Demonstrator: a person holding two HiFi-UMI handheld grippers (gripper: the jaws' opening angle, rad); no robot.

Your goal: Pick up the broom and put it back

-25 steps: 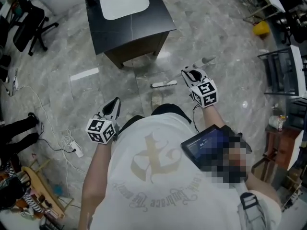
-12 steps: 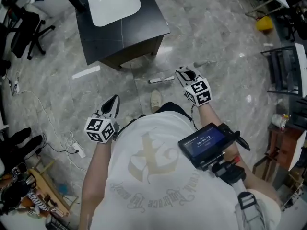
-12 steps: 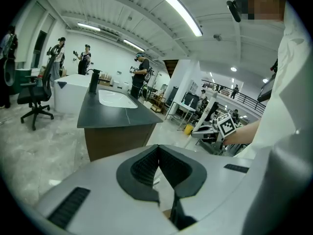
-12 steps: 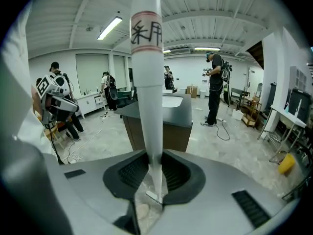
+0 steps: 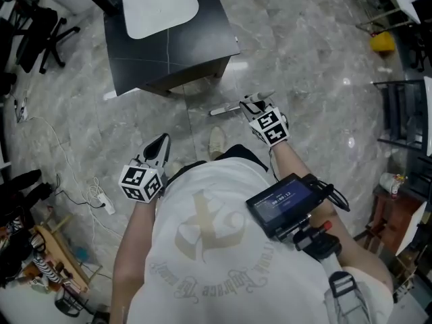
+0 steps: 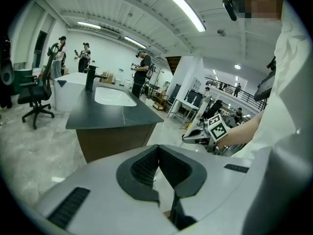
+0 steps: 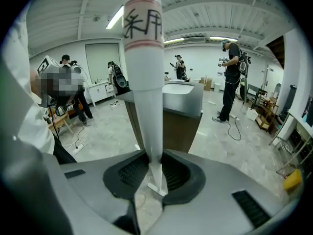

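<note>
The broom is a white pole (image 7: 146,82) with red bands and dark characters near its top. It runs up between the jaws of my right gripper (image 7: 154,168), whose pads press on it from both sides. In the head view the right gripper (image 5: 253,103) is in front of the person, with the broom's white head (image 5: 223,111) low over the grey floor just left of it. My left gripper (image 5: 158,147) hangs at the person's left side. Its jaws (image 6: 157,153) meet at the tips with nothing between them.
A black counter (image 5: 202,39) with a white sink (image 5: 158,5) stands just beyond the broom. A light shoe (image 5: 217,140) shows near the person's feet. A power strip with cables (image 5: 101,201) lies left. A metal rack (image 5: 405,113) and a yellow object (image 5: 383,41) are right. Several people (image 7: 230,77) stand in the background.
My right gripper has moved left and down in the head view, carrying the broom closer to the counter's corner. The left gripper holds about the same spot in the picture.
</note>
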